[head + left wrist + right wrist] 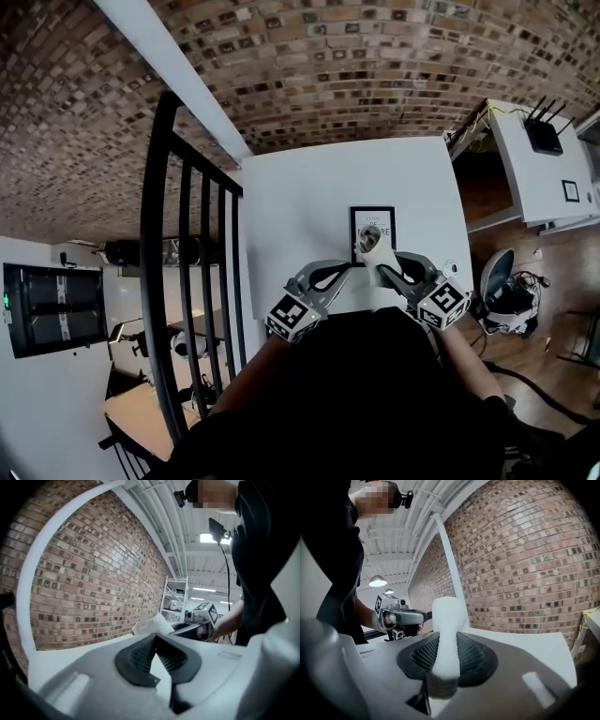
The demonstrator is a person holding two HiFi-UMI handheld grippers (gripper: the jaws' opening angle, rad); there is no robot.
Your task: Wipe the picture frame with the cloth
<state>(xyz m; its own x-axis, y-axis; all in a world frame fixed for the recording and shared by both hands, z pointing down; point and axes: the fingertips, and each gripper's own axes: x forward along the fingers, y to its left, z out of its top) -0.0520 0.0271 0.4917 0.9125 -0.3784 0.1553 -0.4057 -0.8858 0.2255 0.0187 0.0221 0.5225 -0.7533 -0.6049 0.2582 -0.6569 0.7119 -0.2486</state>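
Observation:
A black picture frame [356, 217] with a white print lies flat on the white table [300, 206], near its front edge. My right gripper [380, 267] is shut on a white cloth [368, 241], which hangs bunched over the frame's lower half. In the right gripper view the cloth [447, 620] stands up between the pads of that gripper [445, 641]. My left gripper [343, 269] hovers just left of the frame's lower corner; its pads [140, 656] meet at the tips with nothing between them. The cloth [150, 624] shows beyond it.
A black stair railing [187, 253] runs along the table's left side. Behind the table rises a brick wall [356, 66]. To the right, a white cabinet [539, 178] carries a black router [544, 131]. Cables and gear lie on the wooden floor [511, 295].

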